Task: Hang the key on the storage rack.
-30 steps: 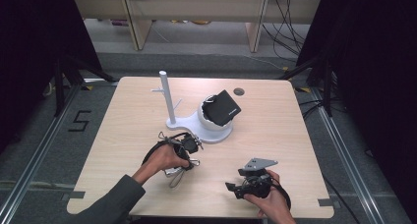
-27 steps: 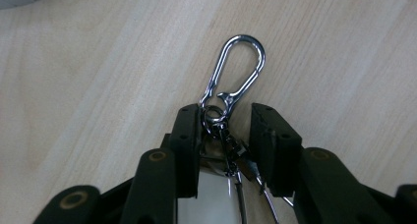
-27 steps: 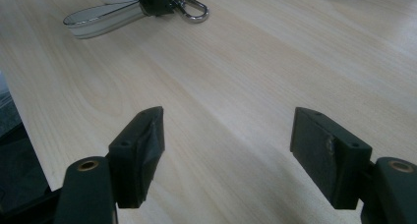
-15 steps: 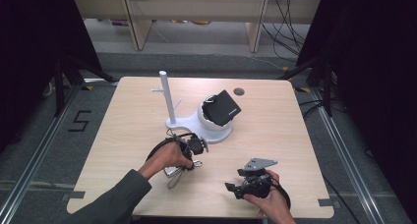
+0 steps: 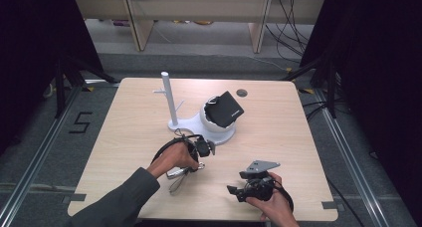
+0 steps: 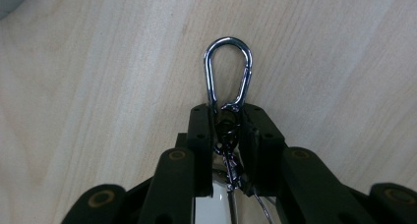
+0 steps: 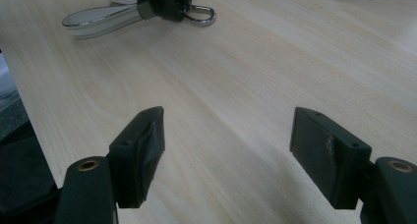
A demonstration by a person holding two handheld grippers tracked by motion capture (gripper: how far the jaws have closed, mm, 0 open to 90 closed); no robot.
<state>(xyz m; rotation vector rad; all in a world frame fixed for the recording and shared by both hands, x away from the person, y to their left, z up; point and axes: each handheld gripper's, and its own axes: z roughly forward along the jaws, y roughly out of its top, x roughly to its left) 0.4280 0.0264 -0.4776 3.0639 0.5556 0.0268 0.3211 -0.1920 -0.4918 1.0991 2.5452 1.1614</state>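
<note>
A silver carabiner (image 6: 228,71) on a grey loop strap (image 5: 177,174) lies on the wooden table (image 5: 134,122). My left gripper (image 6: 228,118) points down at it. Its jaws have just been closing and now pinch the clip's lower end and swivel, with the loop sticking out past the tips. In the high view that left gripper (image 5: 199,160) sits just in front of the white stand. Near the front edge, my right gripper (image 5: 238,192) lies level and stands open with nothing between its fingers. Its own view shows the right gripper (image 7: 228,150) facing the strap (image 7: 98,17) and carabiner (image 7: 202,14).
A white stand (image 5: 168,100) with an upright post and small pegs rises mid-table. Its round white base (image 5: 219,130) carries a tilted black box (image 5: 226,109). A dark round hole (image 5: 242,92) sits near the far edge.
The left hand has shifted slightly right toward the stand's base, and its jaws have narrowed onto the carabiner. The right hand has stayed put.
</note>
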